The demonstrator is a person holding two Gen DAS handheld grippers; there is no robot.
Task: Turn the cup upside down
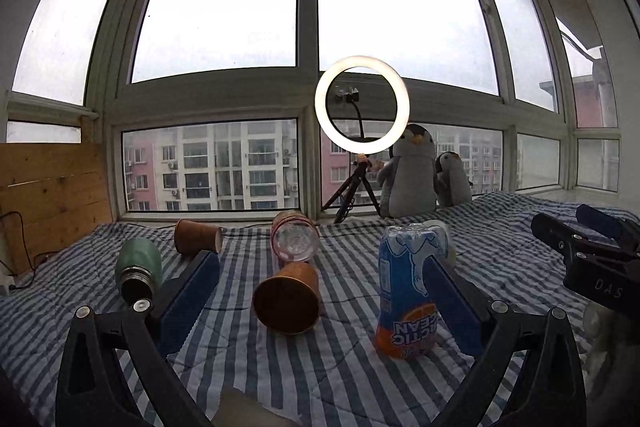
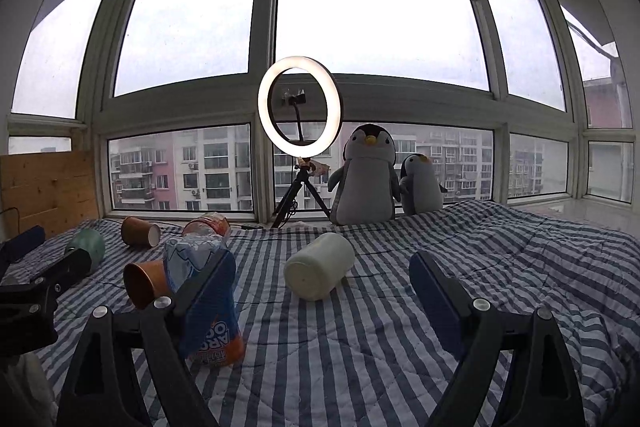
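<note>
Cup (image 1: 287, 298), brown, lies on its side on the striped bed (image 1: 340, 379), mouth toward me, between my left gripper's (image 1: 320, 291) spread fingers, untouched. An inverted soda bottle (image 1: 406, 289) crowds the right finger. My right gripper (image 2: 322, 291), also released, frames a white jar (image 2: 319, 265).

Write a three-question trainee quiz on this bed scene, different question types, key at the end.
1. True or false: the nearer brown paper cup lies on its side on the striped blanket.
2. Multiple choice: the white container lies ahead of which gripper's open fingers? A) left gripper B) right gripper C) neither.
3. Fill in: the blue soda bottle stands ____ side up, judging by its label.

Key: 1 true. 2 B. 3 wrong (upside down, the label text reads inverted).
</note>
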